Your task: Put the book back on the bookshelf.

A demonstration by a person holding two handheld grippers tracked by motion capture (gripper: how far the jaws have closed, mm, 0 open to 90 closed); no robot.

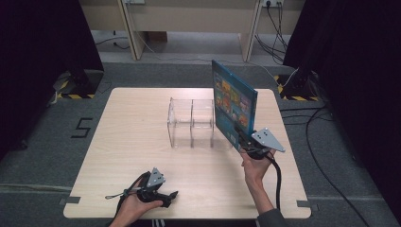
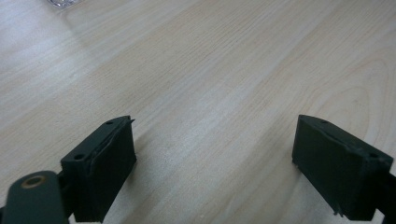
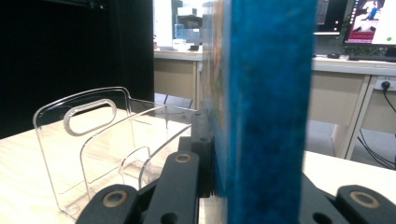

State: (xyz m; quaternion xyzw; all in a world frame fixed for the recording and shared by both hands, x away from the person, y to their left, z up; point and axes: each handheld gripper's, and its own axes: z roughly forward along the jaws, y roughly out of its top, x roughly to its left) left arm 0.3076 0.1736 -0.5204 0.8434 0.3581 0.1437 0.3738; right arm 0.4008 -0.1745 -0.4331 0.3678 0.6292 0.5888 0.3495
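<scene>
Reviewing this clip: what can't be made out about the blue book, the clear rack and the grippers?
- Blue picture book: cover title and pictures too small in the high view; in the right gripper view it faces edge-on.
- Right gripper: its far jaw is hidden behind the book.
- Clear plastic divided rack: lower end cut off in the right gripper view.
- Left gripper: body out of frame.

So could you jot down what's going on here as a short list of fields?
Held item: blue book, upright, raised above the table
Holder: right gripper, fingers shut on the book's lower edge
Likely target: clear divided rack, just left of the book, empty as far as visible
Other hand: left gripper, fingers open, nothing between them, low over the near edge
Surface: light wooden table
</scene>
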